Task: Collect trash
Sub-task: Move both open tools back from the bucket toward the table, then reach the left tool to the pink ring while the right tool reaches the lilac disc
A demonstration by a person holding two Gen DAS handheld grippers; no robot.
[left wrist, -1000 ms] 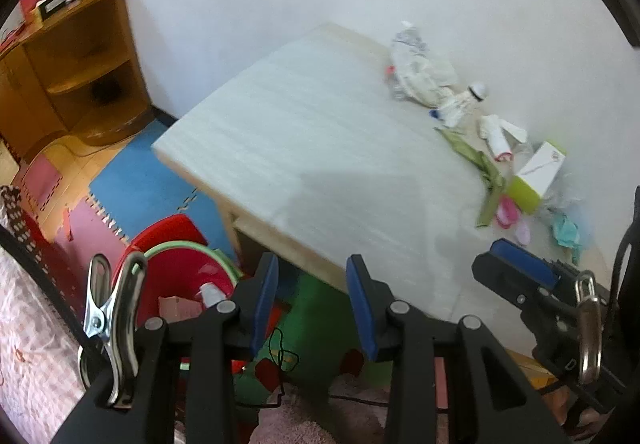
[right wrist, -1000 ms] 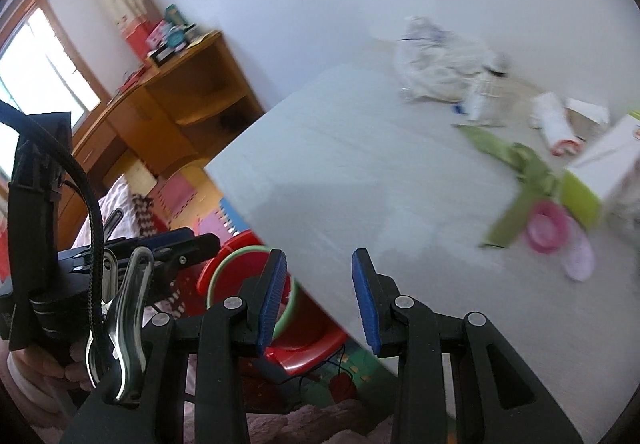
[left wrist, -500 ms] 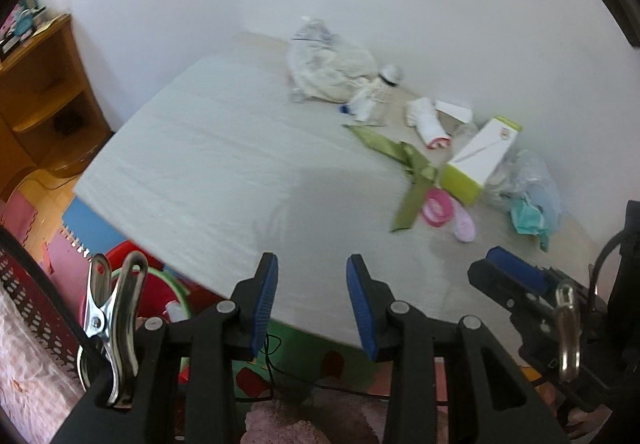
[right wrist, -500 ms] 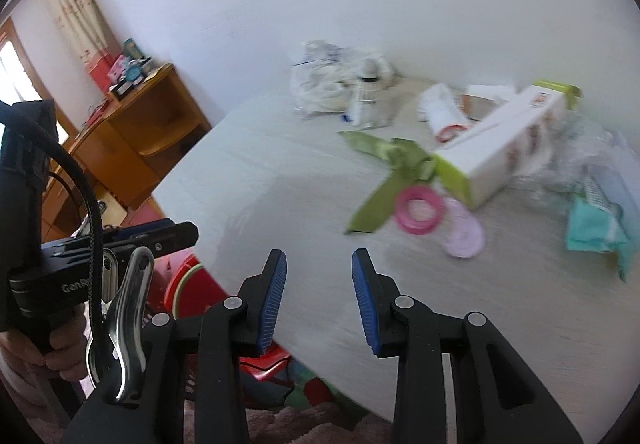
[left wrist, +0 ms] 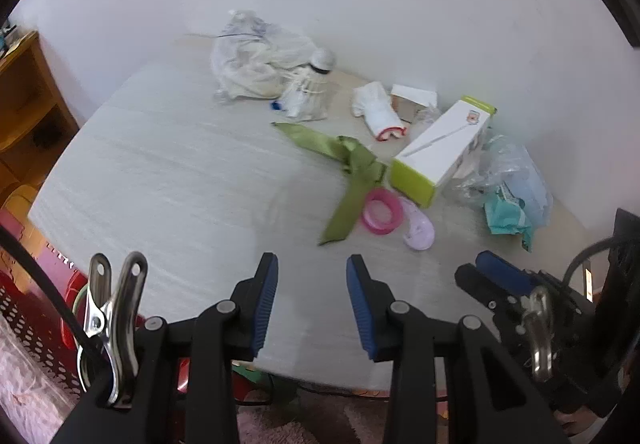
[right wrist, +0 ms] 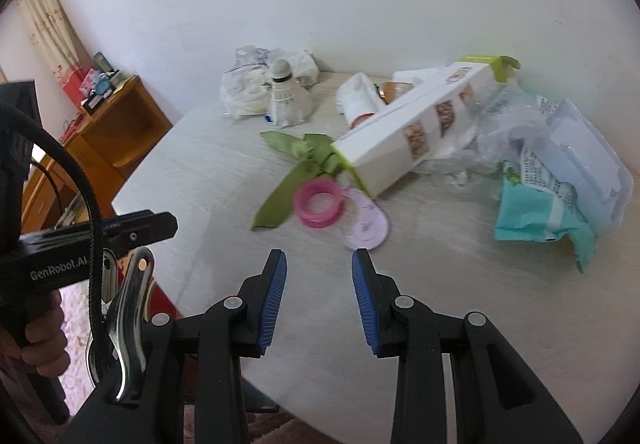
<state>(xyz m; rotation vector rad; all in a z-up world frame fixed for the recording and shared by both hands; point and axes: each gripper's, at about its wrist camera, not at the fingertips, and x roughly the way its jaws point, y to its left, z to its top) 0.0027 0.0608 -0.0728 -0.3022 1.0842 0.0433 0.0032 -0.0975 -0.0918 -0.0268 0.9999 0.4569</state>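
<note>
A: Where does the trash sit?

B: All of it lies toward the far right of the pale surface (left wrist: 168, 180), against the white wall. A crumpled white plastic bag (left wrist: 256, 64) is farthest left, with a shuttlecock (right wrist: 285, 92) just beside it. Nearer, a green ribbon (left wrist: 344, 172) spreads flat; a pink ring (left wrist: 382, 210) touches its near end, and a pale lilac lid (left wrist: 418, 228) lies just right of the ring.

A: And the carton?

B: A white box with lime-green ends (left wrist: 440, 152) lies on its side, its near end just beside the ribbon's knot. Right of it there is clear crumpled plastic and a teal wipes packet (right wrist: 540, 216). A rolled white cloth with a red edge (left wrist: 380, 112) lies beyond the box.

A: Grippers?

B: Left gripper (left wrist: 308, 304): blue pads apart, nothing between them, over the near edge of the surface. Right gripper (right wrist: 318, 300): likewise parted and empty, near the lilac lid but not touching it.

A: Anything off the surface?

B: A wooden shelf unit (right wrist: 108, 124) stands to the far left.
</note>
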